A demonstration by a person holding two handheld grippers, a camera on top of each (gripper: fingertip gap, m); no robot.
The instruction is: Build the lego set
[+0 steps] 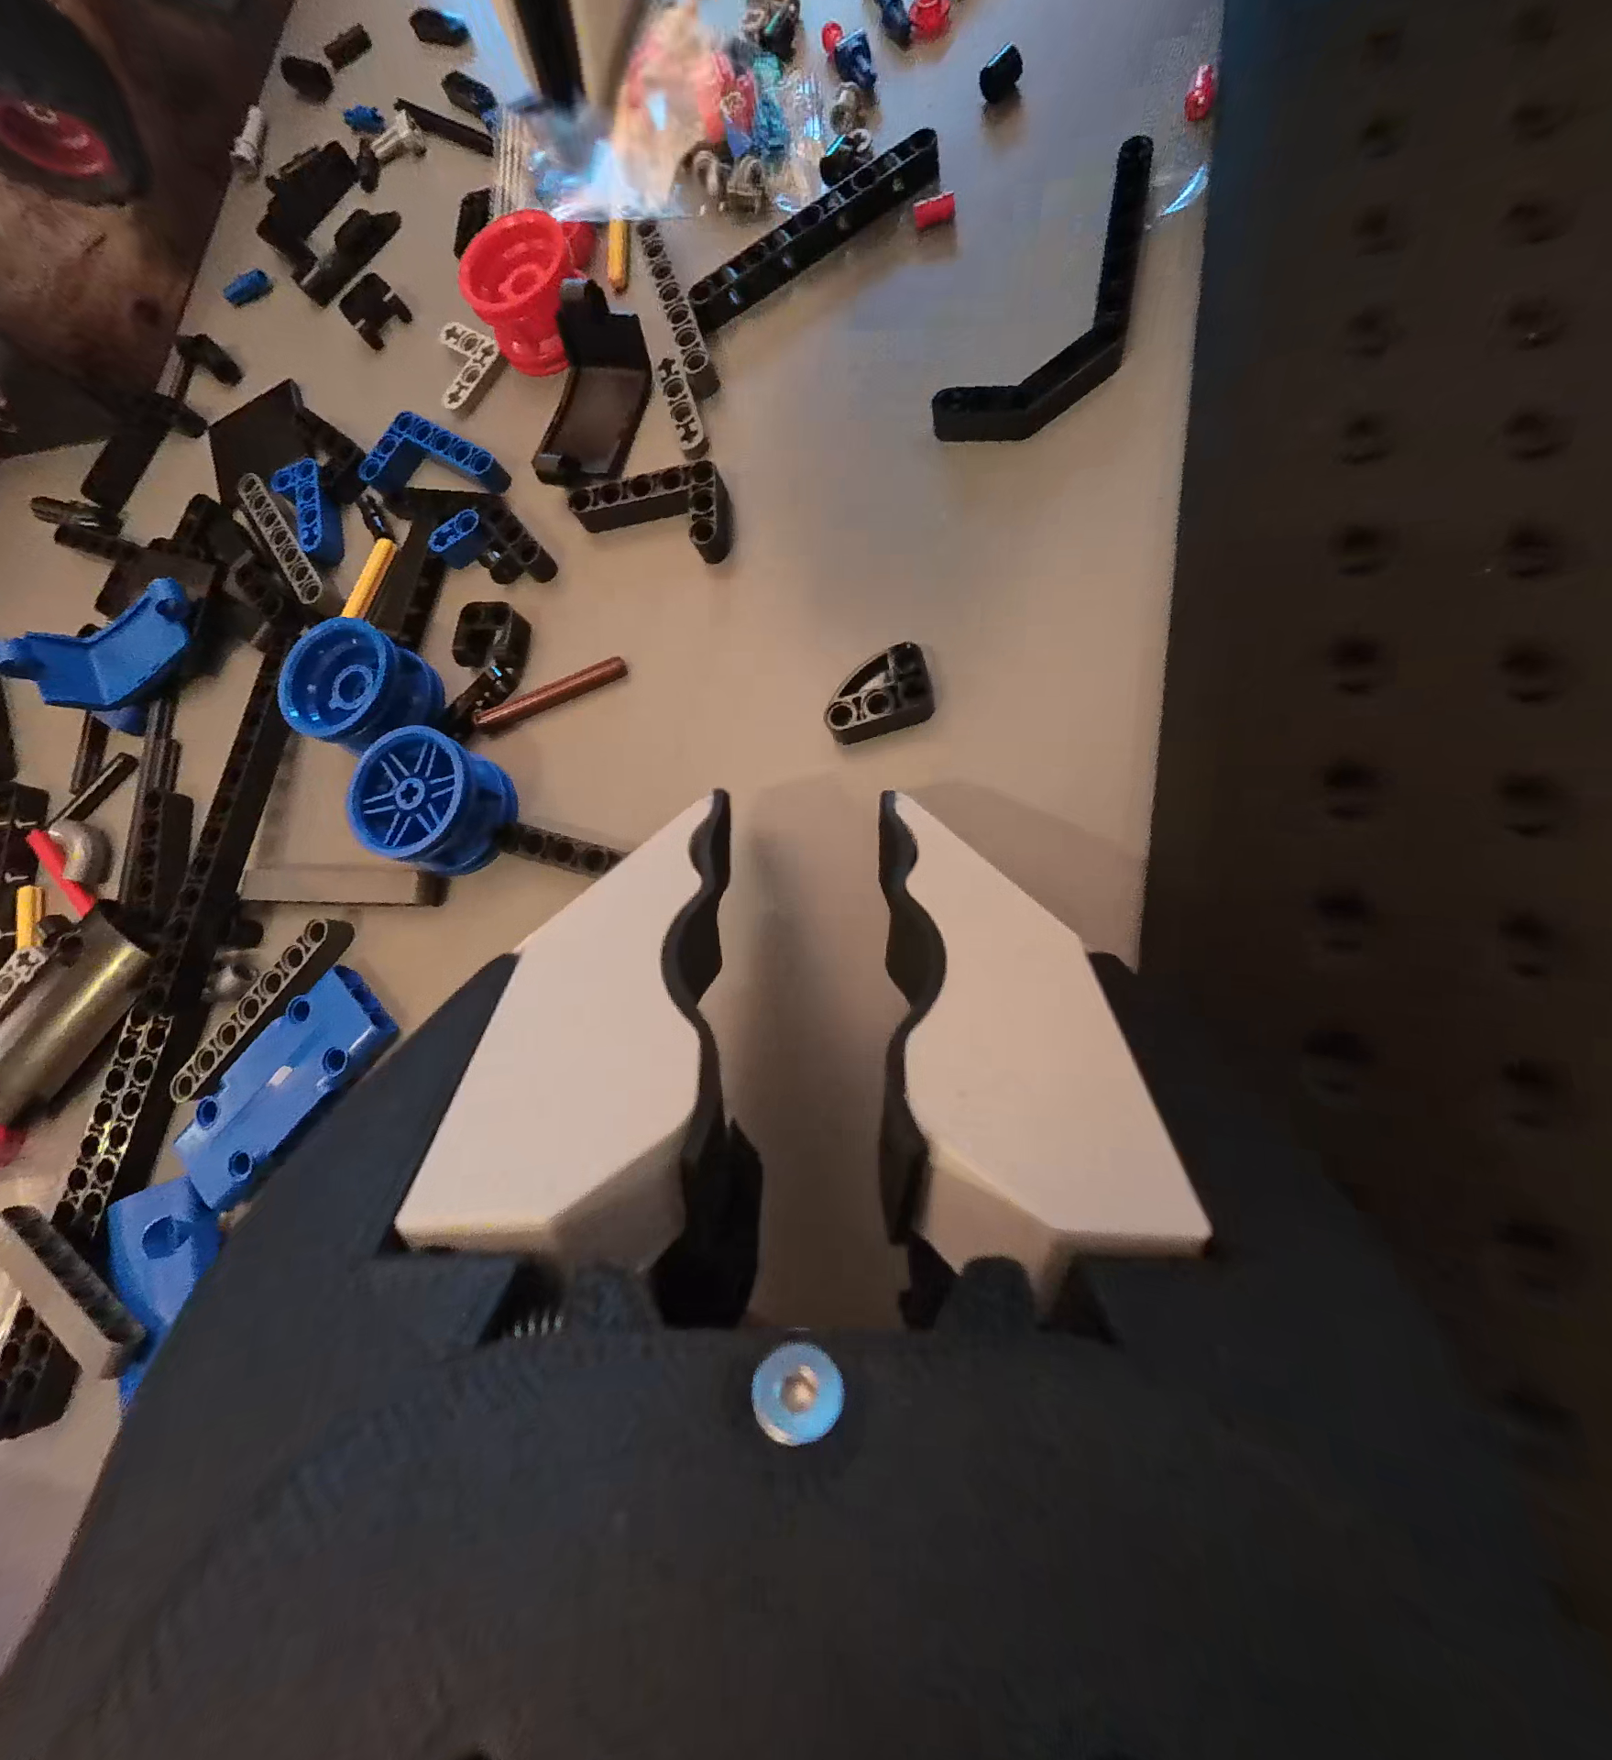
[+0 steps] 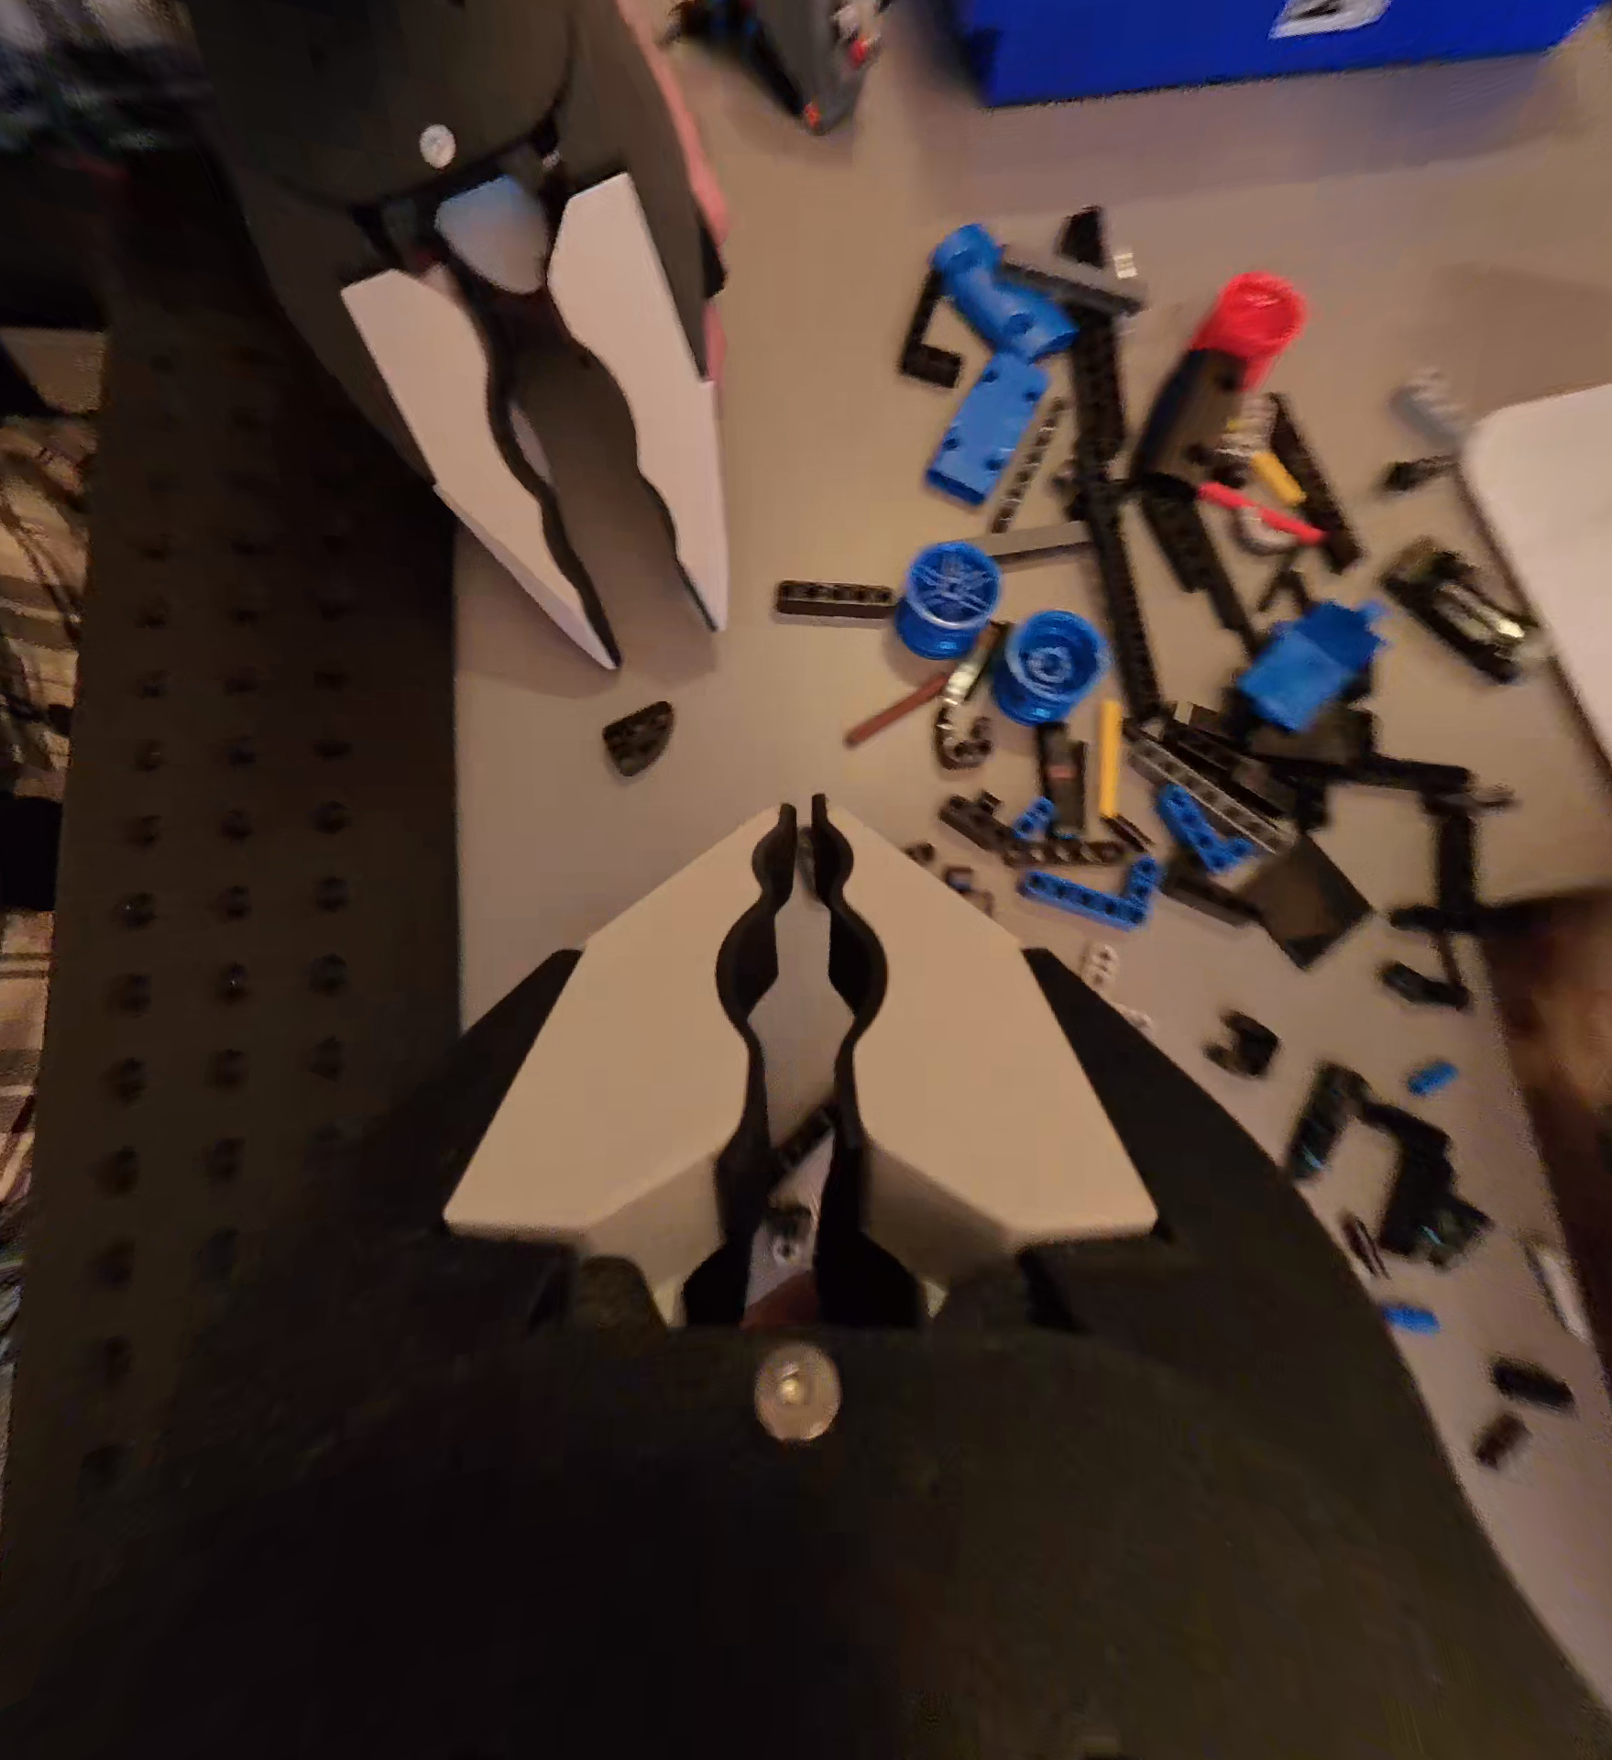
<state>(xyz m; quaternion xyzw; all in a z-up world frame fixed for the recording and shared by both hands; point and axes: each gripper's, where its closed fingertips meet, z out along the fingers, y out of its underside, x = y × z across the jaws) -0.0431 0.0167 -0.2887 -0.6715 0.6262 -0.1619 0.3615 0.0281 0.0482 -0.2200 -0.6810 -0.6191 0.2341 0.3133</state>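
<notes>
Loose lego parts lie scattered on a grey table (image 1: 878, 571). My left gripper (image 1: 804, 810) is open and empty, just above bare table. A small black curved piece (image 1: 881, 692) lies just ahead of its tips. Two blue wheels (image 1: 421, 798) and a brown axle (image 1: 549, 695) lie to its left. The right wrist view shows the left gripper (image 2: 664, 643) open, with the curved piece (image 2: 638, 735) between the two grippers. My right gripper (image 2: 802, 819) is shut above the table, left of a blue L-beam (image 2: 1092, 890) and the blue wheels (image 2: 1049, 667).
A black perforated board (image 1: 1449, 667) runs along the table's edge and also shows in the right wrist view (image 2: 240, 762). A black angled beam (image 1: 1068, 352), a red wheel hub (image 1: 516, 286) and a plastic bag of parts (image 1: 687, 114) lie farther off. A blue box (image 2: 1259, 38) stands at the back. Across from one pair of fingers to the other is roughly 10 cm. About 6 cm separates my left fingertips from the brown axle (image 1: 549, 695). It is also in sight in the right wrist view (image 2: 898, 706).
</notes>
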